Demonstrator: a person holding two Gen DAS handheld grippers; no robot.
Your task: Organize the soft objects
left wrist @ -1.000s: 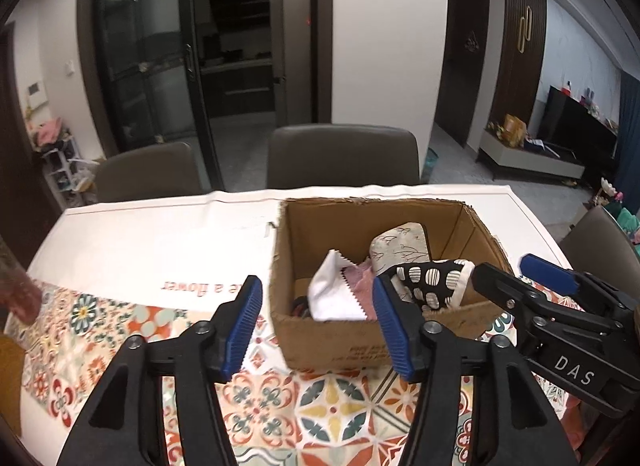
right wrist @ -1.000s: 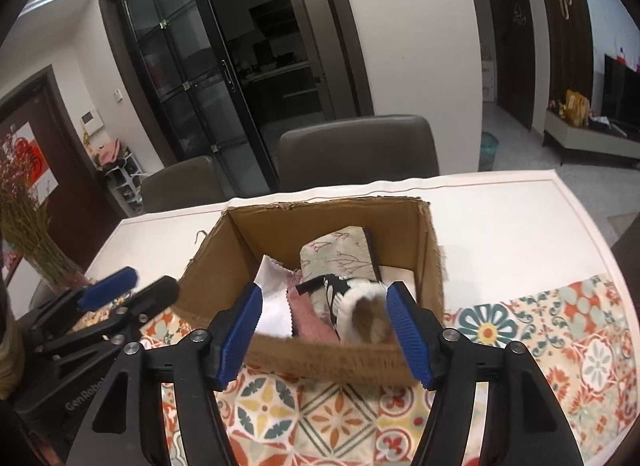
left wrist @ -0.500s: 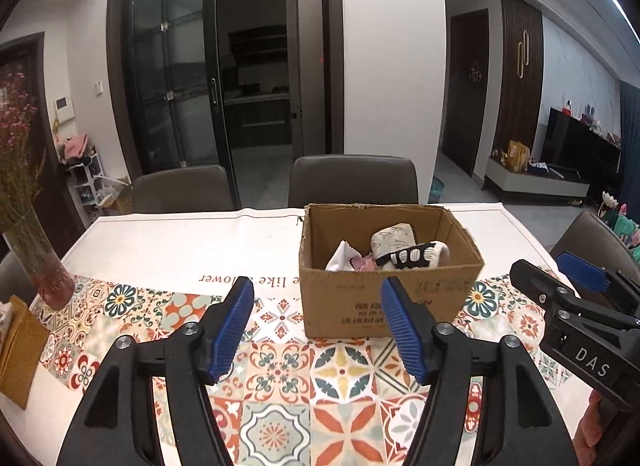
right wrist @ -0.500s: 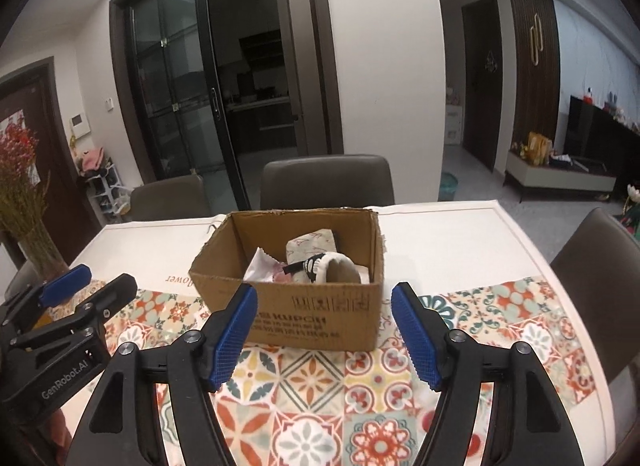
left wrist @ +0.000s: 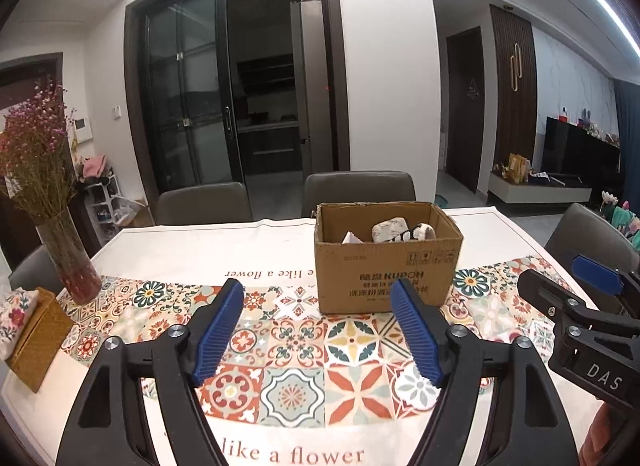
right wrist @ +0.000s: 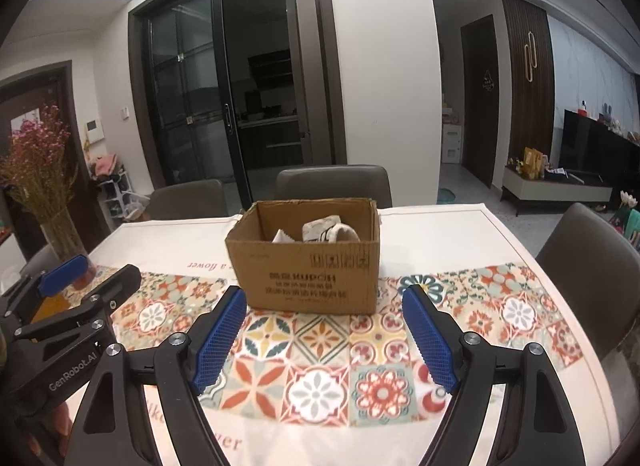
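Note:
A brown cardboard box [left wrist: 384,278] stands on the table past mid-depth; it also shows in the right wrist view [right wrist: 308,278]. Inside lie soft items: a white cloth [left wrist: 351,238], a floral pouch [left wrist: 390,225] and a black-and-white sock [left wrist: 414,234]. My left gripper [left wrist: 318,330] is open and empty, well back from the box. My right gripper [right wrist: 322,336] is open and empty, also back from the box. Each gripper shows in the other's view, the right one [left wrist: 568,298] and the left one [right wrist: 92,278].
The table has a patterned tile cloth [left wrist: 296,350]. A glass vase of dried flowers [left wrist: 68,258] stands at the left, with a tan box and floral cloth [left wrist: 24,326] near it. Grey chairs [left wrist: 358,189] line the far side and the right [right wrist: 592,254].
Both grippers have pulled back and up from over the box toward the near edge of the table. Both stay open and empty. The soft items remain in the box.

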